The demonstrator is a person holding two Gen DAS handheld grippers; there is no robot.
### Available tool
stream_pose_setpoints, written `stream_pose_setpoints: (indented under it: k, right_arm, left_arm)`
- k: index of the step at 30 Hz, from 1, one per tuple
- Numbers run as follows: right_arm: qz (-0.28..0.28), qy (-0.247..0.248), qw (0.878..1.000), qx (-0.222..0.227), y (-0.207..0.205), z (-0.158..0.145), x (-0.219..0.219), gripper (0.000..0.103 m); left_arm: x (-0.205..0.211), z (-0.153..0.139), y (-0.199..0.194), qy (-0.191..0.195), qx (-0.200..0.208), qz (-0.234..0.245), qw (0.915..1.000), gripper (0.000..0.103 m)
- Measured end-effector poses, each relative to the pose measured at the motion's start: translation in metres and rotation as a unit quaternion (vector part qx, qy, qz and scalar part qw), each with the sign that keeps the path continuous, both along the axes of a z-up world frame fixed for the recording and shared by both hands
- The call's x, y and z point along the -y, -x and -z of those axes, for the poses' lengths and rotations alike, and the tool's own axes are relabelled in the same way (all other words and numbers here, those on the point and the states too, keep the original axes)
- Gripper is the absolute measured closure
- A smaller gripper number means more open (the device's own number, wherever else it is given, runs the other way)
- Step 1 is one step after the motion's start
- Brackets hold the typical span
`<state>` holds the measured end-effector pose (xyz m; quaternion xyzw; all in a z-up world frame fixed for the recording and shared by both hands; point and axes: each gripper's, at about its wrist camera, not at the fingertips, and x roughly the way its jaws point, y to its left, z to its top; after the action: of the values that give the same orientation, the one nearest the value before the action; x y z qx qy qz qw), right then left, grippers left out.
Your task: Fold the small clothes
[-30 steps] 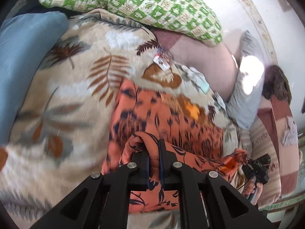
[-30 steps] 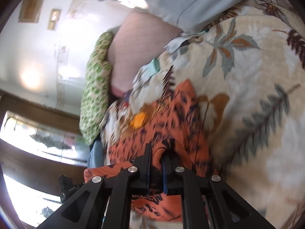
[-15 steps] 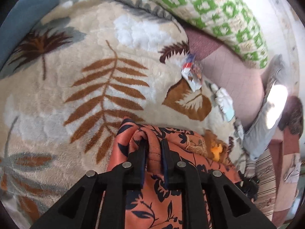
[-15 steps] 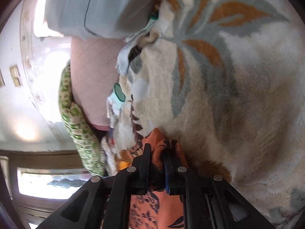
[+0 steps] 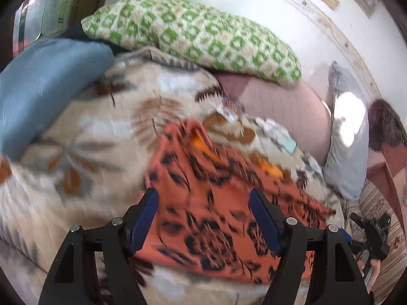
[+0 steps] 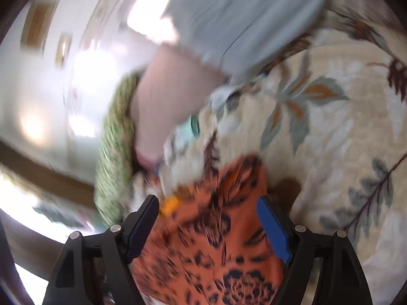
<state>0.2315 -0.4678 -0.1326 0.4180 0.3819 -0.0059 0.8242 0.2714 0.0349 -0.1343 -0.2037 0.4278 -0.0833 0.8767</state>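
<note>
A bed covered by a cream blanket (image 5: 101,137) with a leaf print carries everything. An orange garment (image 5: 216,203) with dark flowers lies flat on it. A blue pillow (image 5: 43,86), a green-patterned pillow (image 5: 203,38) and a pale grey pillow (image 5: 348,137) rest along its edges.

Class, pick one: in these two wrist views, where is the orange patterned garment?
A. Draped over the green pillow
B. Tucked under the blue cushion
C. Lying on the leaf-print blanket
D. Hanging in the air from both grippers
C: the orange patterned garment lies on the leaf-print blanket, and neither gripper's pads press on it.
</note>
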Motion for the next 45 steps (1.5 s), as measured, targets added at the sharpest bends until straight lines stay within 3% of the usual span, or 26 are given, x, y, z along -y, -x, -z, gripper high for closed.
stream_pose_setpoints:
  k: [3, 5, 8, 13, 15, 19, 24, 29, 33, 36, 38, 42, 45]
  right_arm:
    - [-0.091, 0.070, 0.992, -0.044, -0.018, 0.006, -0.072, 0.035]
    - [-0.146, 0.121, 0.979, -0.078, -0.034, 0.017, -0.124, 0.046]
    - [-0.202, 0.148, 0.963, -0.102, -0.058, 0.036, -0.180, 0.061]
    - [-0.223, 0.227, 0.939, -0.132, -0.120, 0.055, -0.237, 0.064]
    - [-0.207, 0.234, 0.942, -0.124, -0.145, 0.049, -0.236, 0.064]
    - [-0.119, 0.199, 0.965, -0.122, -0.201, 0.044, -0.203, 0.063]
    - [-0.071, 0.163, 0.981, -0.073, -0.194, 0.024, -0.175, 0.063]
    - [-0.063, 0.217, 0.969, -0.101, -0.147, 0.017, -0.146, 0.063]
    - [-0.038, 0.236, 0.956, -0.167, -0.126, 0.048, -0.111, 0.064]
    - [-0.013, 0.230, 0.962, -0.150, -0.124, 0.056, -0.095, 0.065]
    - [0.002, 0.232, 0.959, -0.160, -0.130, 0.046, -0.103, 0.063]
    - [-0.089, 0.263, 0.956, -0.091, -0.145, 0.009, -0.171, 0.063]
    - [-0.177, 0.230, 0.955, -0.055, -0.158, -0.002, -0.238, 0.063]
  left_arm:
    - [0.028, 0.020, 0.006, -0.034, -0.018, 0.006, 0.9992, 0.028]
    - [0.039, 0.033, 0.003, -0.059, -0.021, 0.014, 0.9979, 0.028]
    - [0.041, 0.046, 0.001, -0.096, -0.003, 0.004, 0.9953, 0.028]
    - [0.042, 0.052, -0.013, -0.114, -0.004, 0.016, 0.9933, 0.028]
    - [0.042, 0.055, -0.019, -0.116, -0.009, 0.015, 0.9931, 0.028]
    - [0.044, 0.058, -0.028, -0.126, -0.013, 0.020, 0.9918, 0.028]
    - [0.033, 0.055, -0.031, -0.090, -0.023, 0.011, 0.9956, 0.028]
    - [0.026, 0.050, -0.025, -0.086, -0.021, -0.005, 0.9961, 0.028]
    - [0.032, 0.055, -0.021, -0.114, -0.025, 0.002, 0.9932, 0.028]
    - [0.040, 0.057, -0.019, -0.154, -0.025, 0.018, 0.9876, 0.028]
    - [0.034, 0.054, -0.018, -0.139, -0.024, 0.016, 0.9899, 0.028]
    - [0.001, 0.042, -0.014, -0.073, -0.015, -0.030, 0.9967, 0.028]
    - [-0.028, 0.038, -0.008, -0.089, -0.009, -0.092, 0.9917, 0.028]
